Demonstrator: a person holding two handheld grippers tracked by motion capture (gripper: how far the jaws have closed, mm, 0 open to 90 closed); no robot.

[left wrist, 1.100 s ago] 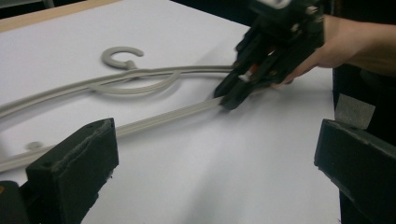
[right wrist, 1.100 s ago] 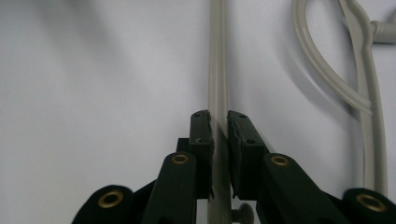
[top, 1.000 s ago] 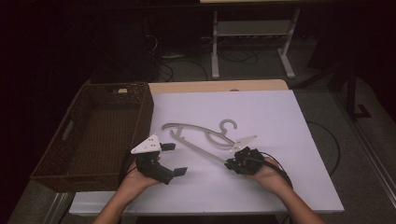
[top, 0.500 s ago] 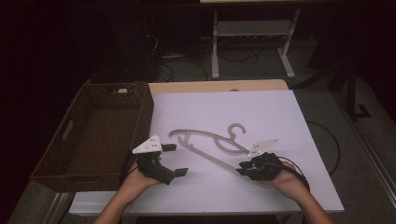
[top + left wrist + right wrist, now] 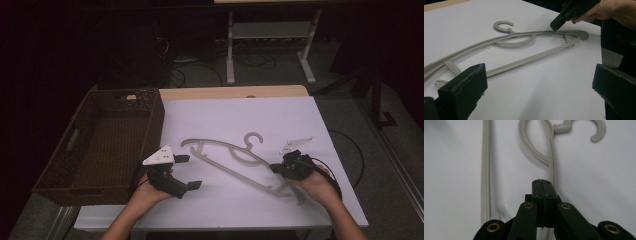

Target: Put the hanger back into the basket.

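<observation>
Right gripper view: fingers (image 5: 541,187) pressed together above the hanger (image 5: 552,167); left gripper (image 5: 186,172) wide.

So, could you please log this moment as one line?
left gripper: open, clear of hanger | right gripper: jaws just closed, shut on hanger arm | basket: beside

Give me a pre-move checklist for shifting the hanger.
1. Right tongs shut: ok, they have just been closing.
2. Right tongs actually pinching the hanger rail: cannot tell; the rail passes under them.
3. Left tongs open and off the hanger: ok.
4. Hanger lying flat on the white table: ok.
5. Basket at the left sits apart from the hanger: ok.
</observation>
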